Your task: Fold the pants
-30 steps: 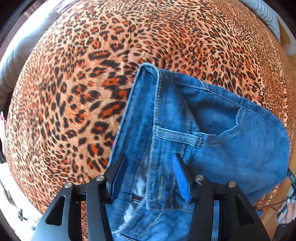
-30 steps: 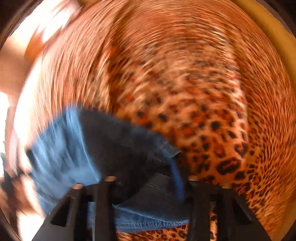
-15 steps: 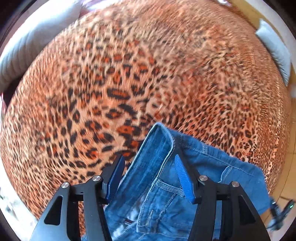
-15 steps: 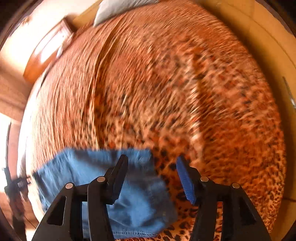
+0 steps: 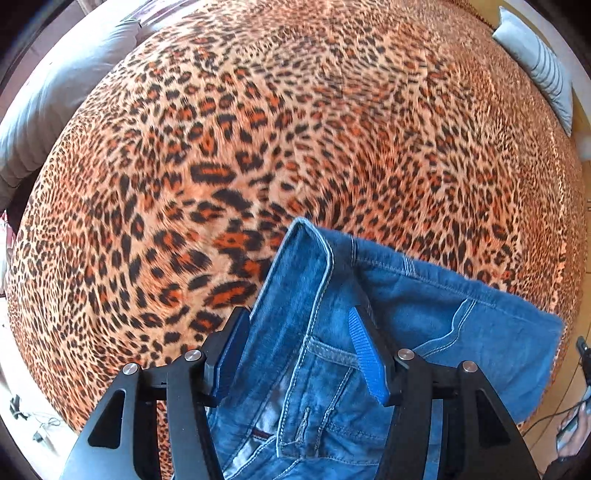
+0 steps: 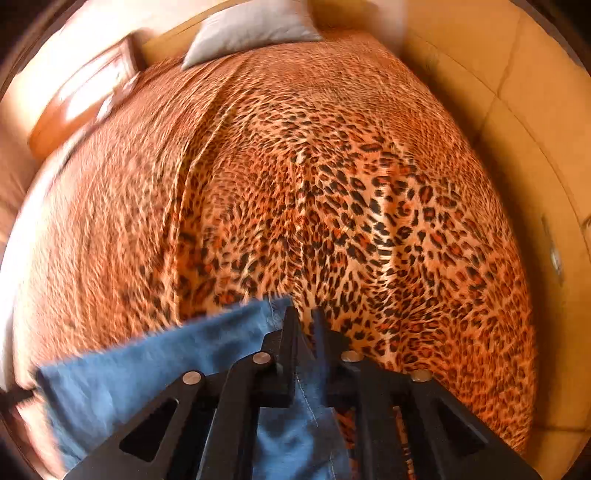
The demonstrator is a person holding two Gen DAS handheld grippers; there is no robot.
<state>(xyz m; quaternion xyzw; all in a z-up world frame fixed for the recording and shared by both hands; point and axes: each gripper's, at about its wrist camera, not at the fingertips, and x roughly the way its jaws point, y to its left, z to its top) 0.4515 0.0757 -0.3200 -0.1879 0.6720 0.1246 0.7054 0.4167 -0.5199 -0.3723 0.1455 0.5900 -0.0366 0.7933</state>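
While the jeans [image 5: 388,332] lie on the leopard blanket [image 5: 258,147], the left gripper [image 5: 295,354] hangs spread wide above them and the right gripper [image 6: 304,325] is closing on their edge.

From the left camera, the jeans sit at the near right of the bed, waist and pocket up, with 1 folded edge sticking out toward the far side. The left gripper's 2 blue pads [image 5: 365,354] stand apart on either side of the waistband, and they do not press it. From the right camera, the jeans [image 6: 166,369] show as a blue patch at the near left, a bit blurry. The right jaws are almost together, with a strip of blue cloth running between them. 1 grey pillow [image 6: 251,29] lies at the far end of the bed. Another grey pillow [image 5: 535,70] shows at the far right from the left camera.
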